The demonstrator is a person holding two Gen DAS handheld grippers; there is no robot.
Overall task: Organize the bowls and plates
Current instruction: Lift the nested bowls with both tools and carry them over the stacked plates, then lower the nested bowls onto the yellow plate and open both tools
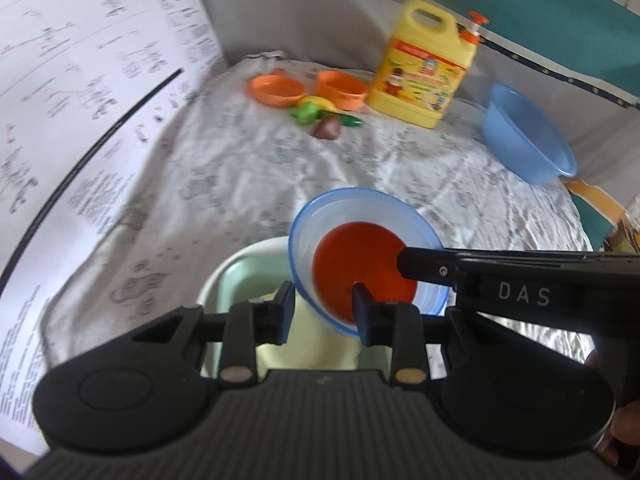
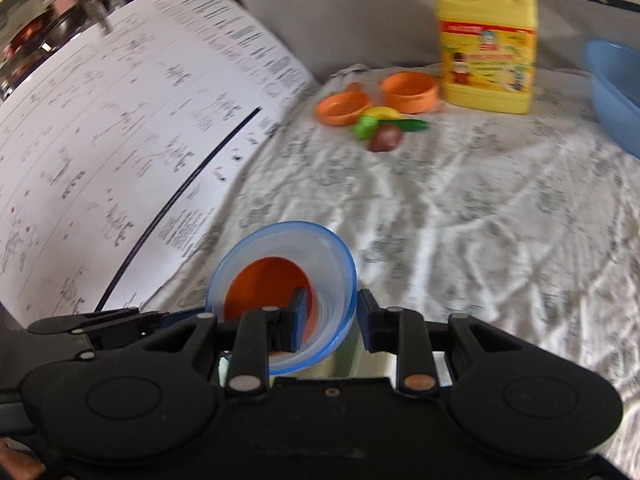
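Held thing: a translucent blue-rimmed plastic bowl (image 1: 366, 258) with an orange-red round bottom is sitting tilted between the two tools, its mouth facing up and toward the far side.
Left tool (image 1: 324, 306): its jaws are standing narrowly apart and are pinching the near-left wall of the bowl, one blue pad (image 1: 285, 312) lying outside the rim and the other inside, over the orange-red bottom.
Right tool (image 2: 334, 322): its jaws are also narrowly apart and are gripping the near-right wall of the same bowl (image 2: 282, 280), the left pad (image 2: 298, 318) sitting inside and the right pad outside the rim.
Bowl and surface: the bowl is hanging over the near part of a wrinkled white patterned cloth (image 1: 248, 168) that is covering the worktop.
Left view only: a pale green dish with a white rim (image 1: 236, 276) is lying just under and near-left of the bowl, and the black arm of the right tool, lettered DAS, is reaching in from the right to the bowl's rim.
Right view only: the left tool's black body is showing at the left edge, beside the bowl.
Far side: a yellow jug with an orange pump (image 1: 424, 68) is standing upright; left of it two small orange dishes (image 1: 308, 90) and toy vegetables (image 1: 324, 118) are lying together.
Right: a blue plastic basin (image 1: 526, 134) is resting tilted, well apart from the bowl.
Left: a large printed white sheet (image 2: 120, 128) is lying beside the cloth.
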